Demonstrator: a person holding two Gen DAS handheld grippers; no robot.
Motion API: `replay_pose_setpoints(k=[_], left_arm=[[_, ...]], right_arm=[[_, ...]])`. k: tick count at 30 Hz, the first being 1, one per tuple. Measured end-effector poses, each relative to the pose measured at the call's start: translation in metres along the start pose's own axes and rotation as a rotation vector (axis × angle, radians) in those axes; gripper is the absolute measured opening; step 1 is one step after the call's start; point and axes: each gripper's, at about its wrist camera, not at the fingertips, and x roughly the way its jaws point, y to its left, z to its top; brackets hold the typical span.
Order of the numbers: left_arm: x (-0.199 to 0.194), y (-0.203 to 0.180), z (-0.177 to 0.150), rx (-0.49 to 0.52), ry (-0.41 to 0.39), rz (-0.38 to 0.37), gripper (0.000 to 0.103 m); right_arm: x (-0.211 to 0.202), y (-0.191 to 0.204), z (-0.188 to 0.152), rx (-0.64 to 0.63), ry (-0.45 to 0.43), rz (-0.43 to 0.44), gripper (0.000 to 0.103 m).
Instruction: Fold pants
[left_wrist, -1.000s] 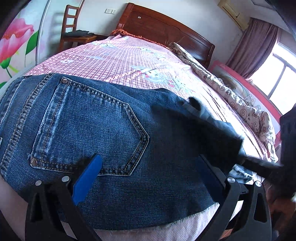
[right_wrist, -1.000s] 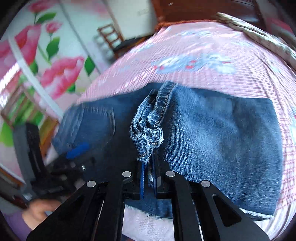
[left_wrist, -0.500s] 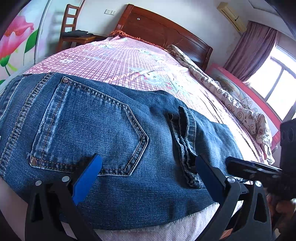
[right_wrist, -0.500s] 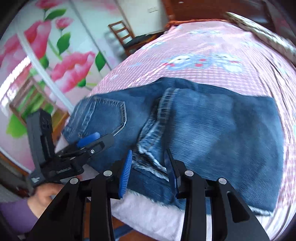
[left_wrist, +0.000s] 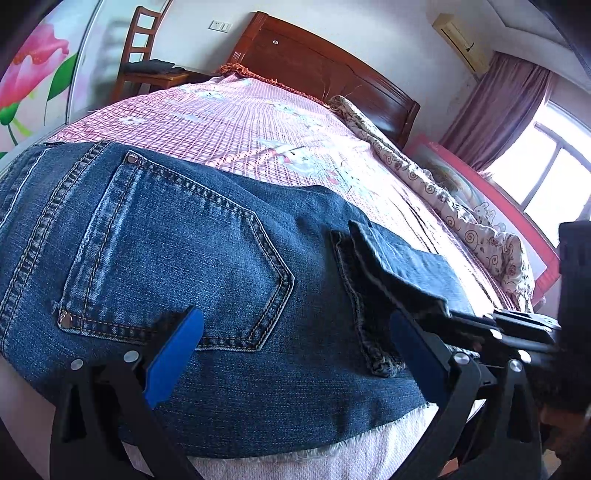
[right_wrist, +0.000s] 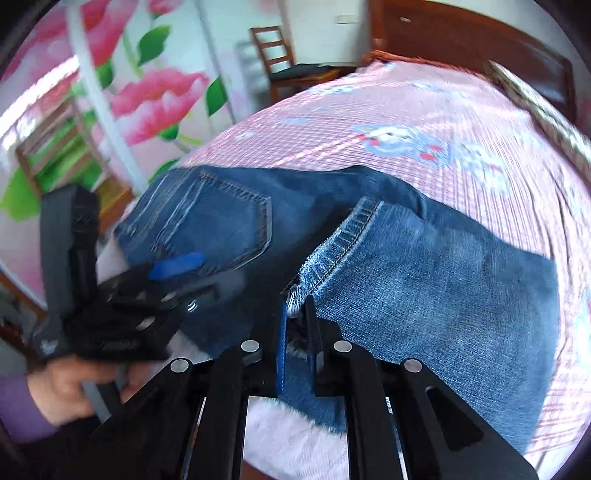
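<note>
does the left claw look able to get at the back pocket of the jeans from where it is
Probably yes: the left claw stands open right over the back pocket, with nothing between. The right claw, shut on the hem, is off to the side.

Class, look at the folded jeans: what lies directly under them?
The jeans lie on the pink checked bedsheet, with a white fuzzy layer showing at the near edge. Beneath the denim is hidden.

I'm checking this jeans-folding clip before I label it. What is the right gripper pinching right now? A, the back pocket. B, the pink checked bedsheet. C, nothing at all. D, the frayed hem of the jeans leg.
D: the right gripper has just closed its jaws on the frayed hem of the jeans, while the left gripper hangs open over the back pocket.
</note>
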Motion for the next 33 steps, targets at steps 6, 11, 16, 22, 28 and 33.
replay_pose_setpoints(k=[6,11,16,22,28,33], left_arm=[[0.001,0.0,0.002,0.0,0.012,-0.002,0.101],[-0.003,0.001,0.009,-0.051,0.037,0.009,0.101],[-0.05,0.027,0.01,-0.173,0.014,0.005,0.101],[-0.114,0.102,-0.001,-0.42,-0.052,-0.007,0.099],[-0.125,0.159,-0.003,-0.655,-0.122,-0.075,0.085],[-0.104,0.176,-0.004,-0.804,-0.116,-0.121,0.085]], right_arm=[[0.032,-0.017,-0.025,0.039,0.037,0.025,0.008],[0.028,-0.025,-0.032,0.101,0.024,0.036,0.009],[0.023,-0.036,-0.04,0.161,0.002,0.069,0.009],[0.028,-0.029,-0.036,0.167,-0.007,0.07,0.009],[0.028,-0.029,-0.033,0.166,-0.007,0.074,0.009],[0.029,-0.028,-0.033,0.165,-0.004,0.072,0.009]])
